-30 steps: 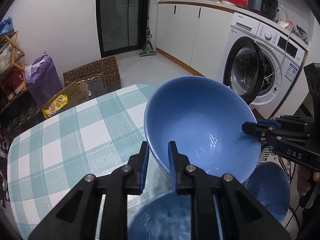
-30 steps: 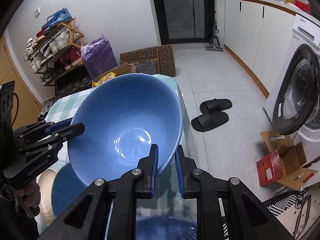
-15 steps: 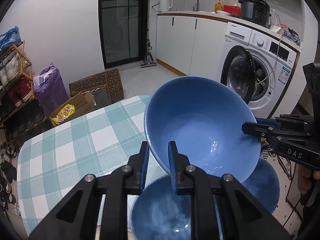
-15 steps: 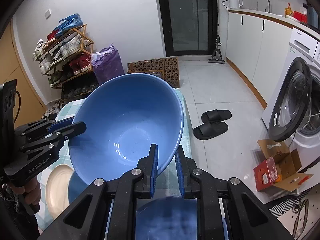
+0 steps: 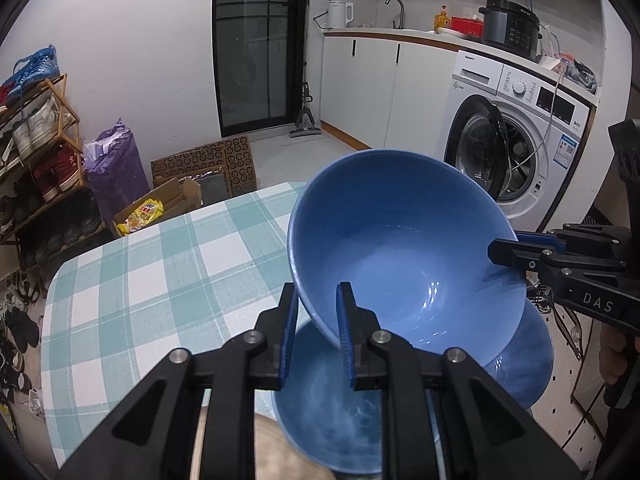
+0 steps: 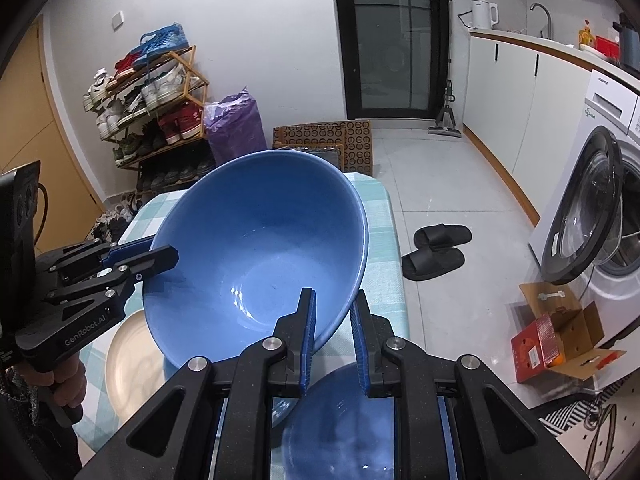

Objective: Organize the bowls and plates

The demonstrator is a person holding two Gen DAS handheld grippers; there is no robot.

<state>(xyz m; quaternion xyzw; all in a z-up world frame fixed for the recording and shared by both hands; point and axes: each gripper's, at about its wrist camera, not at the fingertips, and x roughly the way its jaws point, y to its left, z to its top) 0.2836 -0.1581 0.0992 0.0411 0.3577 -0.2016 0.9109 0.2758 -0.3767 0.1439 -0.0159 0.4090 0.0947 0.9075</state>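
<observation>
Both grippers hold one large blue bowl by opposite sides of its rim, lifted above the checked table. My left gripper is shut on the near rim in the left wrist view. My right gripper is shut on the other side of the rim, with the bowl tilted toward it. Below the bowl sit two more blue bowls: one right under my left gripper and one toward the right. A cream plate lies on the table at the left of the right wrist view.
The table's right edge drops to a tiled floor with black slippers. A washing machine with its door open stands to the right. A shoe rack and a purple bag stand beyond the table.
Both grippers have lifted the large blue bowl higher. The bowls and plate below it show more and look farther down.
</observation>
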